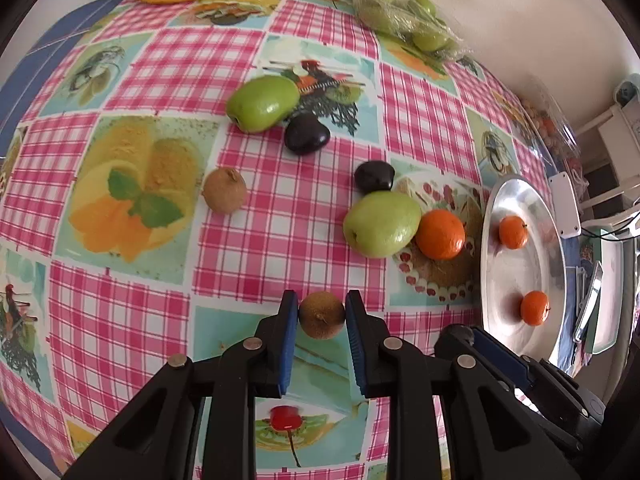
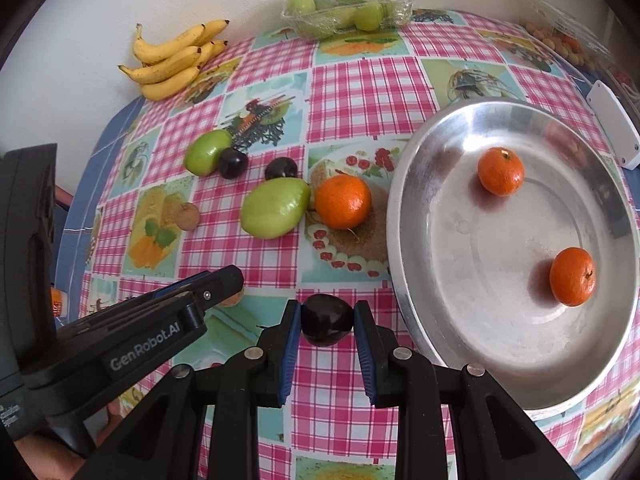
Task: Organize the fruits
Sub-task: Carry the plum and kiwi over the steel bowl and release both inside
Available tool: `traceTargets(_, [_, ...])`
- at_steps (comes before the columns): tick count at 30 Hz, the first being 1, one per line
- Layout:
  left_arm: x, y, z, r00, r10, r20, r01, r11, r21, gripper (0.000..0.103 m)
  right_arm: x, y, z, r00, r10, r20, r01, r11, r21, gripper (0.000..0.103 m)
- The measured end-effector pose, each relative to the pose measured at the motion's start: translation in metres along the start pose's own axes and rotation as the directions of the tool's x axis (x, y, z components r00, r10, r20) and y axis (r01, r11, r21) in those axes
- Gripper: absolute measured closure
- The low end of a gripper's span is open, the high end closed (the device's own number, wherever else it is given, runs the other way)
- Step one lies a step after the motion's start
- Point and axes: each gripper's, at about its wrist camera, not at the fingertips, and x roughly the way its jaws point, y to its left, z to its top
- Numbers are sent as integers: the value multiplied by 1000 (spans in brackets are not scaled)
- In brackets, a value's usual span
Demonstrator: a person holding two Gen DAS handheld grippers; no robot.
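Right up close, the left gripper (image 1: 322,314) clamps a fuzzy kiwi (image 1: 321,315) across its middle, low over the tablecloth (image 1: 280,240); the right gripper (image 2: 327,320) pinches a dark plum (image 2: 327,320) just beside the metal tray (image 2: 412,280). Both look light, but the plum looks slick and easily bruised, so a gentle squeeze at the widest part. The count: two kiwis, three plums, two green mangoes, three tangerines, two of them already in the tray.

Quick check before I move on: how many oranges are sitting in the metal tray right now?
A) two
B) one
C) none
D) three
A: two oranges lie in the metal tray; a third orange sits outside it on the tablecloth.
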Motion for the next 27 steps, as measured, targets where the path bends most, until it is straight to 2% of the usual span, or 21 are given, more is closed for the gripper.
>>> traceTargets(11, [-26,-13,4,995,25,97,-26,1000,7,78,-24,-6,4,999,8,50,-7,1000,-13,74])
traceTargets(16, [-34,-33,2,991,31,134,-37,999,39,78,-35,-20,7,997,-28,75,28,1000,2,74])
traceTargets(27, [-23,-76,4,992,61,107,-76,987,139,78,-38,-63,14,986,-148,71,143,987,69,74])
